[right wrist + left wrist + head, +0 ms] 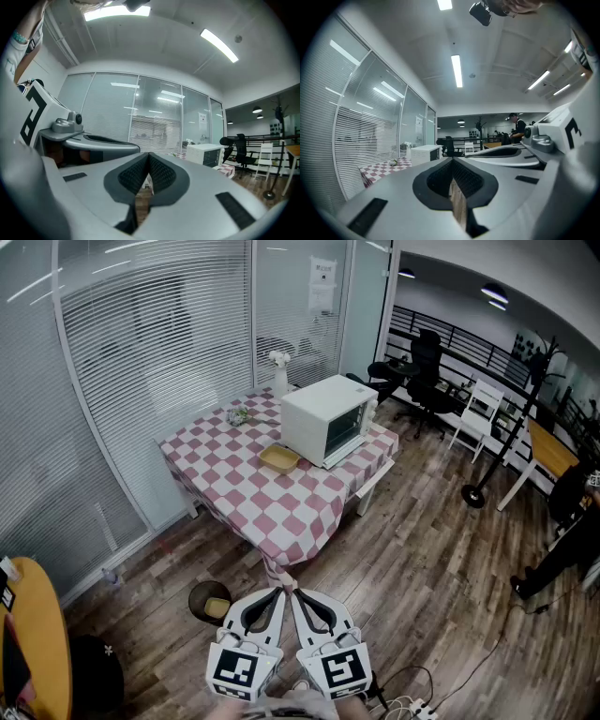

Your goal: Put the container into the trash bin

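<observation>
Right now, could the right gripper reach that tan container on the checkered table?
Probably not yet: the right gripper is shut and held well short of the tan container, which lies on the checkered table by the white oven. Nothing stands in the way; stepping closer should do.

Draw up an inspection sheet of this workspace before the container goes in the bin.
Surface: table under a checked cloth, mostly bare.
Job's things: tan container on the table, in front of the white oven; trash bin on the floor by the table's near corner, something yellowish inside.
Clutter: vase and a small green item at the far side.
Grippers: left gripper and right gripper shut, empty, side by side.
Cables: power strip with cords on the floor.
Surroundings: blinds, office chair, person.
</observation>
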Demonstrator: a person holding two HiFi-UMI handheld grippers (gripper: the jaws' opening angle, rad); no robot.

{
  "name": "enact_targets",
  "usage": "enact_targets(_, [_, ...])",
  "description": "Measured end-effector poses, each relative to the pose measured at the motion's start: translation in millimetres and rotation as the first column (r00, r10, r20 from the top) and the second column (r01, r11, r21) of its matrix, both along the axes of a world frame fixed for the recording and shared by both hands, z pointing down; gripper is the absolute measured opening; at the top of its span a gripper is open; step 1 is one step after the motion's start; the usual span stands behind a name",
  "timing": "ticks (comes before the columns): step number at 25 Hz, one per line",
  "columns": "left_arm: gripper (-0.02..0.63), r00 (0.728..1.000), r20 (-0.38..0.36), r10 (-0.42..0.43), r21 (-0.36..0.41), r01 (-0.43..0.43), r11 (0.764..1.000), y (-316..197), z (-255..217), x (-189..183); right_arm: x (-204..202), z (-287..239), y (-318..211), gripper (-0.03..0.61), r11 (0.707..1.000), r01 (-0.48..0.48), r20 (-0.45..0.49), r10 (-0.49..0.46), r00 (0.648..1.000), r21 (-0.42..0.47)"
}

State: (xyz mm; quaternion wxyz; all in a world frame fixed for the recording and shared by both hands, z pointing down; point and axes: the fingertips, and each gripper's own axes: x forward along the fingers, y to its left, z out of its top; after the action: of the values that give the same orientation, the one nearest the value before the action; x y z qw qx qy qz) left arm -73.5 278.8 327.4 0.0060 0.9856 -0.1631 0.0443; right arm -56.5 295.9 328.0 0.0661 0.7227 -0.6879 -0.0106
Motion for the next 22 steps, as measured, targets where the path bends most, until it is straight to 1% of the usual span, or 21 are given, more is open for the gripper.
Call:
enact_targets(3, [0.003, 1.000, -0.005, -0.005, -0.003, 0.005, 1.000, 4, 0, 4, 1, 2, 4, -0.008, 1.000, 0.019, 0.013, -0.019, 1.000, -0.008])
enact_targets(7, [0.003, 0.999, -0.031, -0.030, 0.003, 0.030, 1.000, 7, 1, 8, 4, 5, 10, -0.008, 0.999, 0.042, 0.023, -0.042, 0.999, -0.008])
enact_targets(10, [0.003, 0.999, -0.021, -0.043, -0.015, 0.043, 0.999, 10, 4, 12, 6, 13, 13, -0.008, 0.998, 0.064, 0.030, -0.063, 0.998, -0.023])
enact_targets(14, [0.003, 0.999, -0.005, -0.040, -0.042, 0.040, 0.998, 13, 18, 15, 11, 24, 15, -0.008, 0.996, 0.075, 0.053, -0.072, 0.996, -0.046])
enact_targets(18, [0.003, 0.999, -0.007, -0.044, -0.065, 0.044, 0.997, -1, 24, 24, 21, 29, 3, -0.008, 0.995, 0.074, 0.052, -0.071, 0.996, -0.064])
enact_targets(22, [0.003, 0.999, -0.019, -0.025, -0.059, 0.024, 0.998, -25, 23, 42, 36, 26, -16, -0.008, 0.997, 0.049, 0.043, -0.046, 0.998, -0.061])
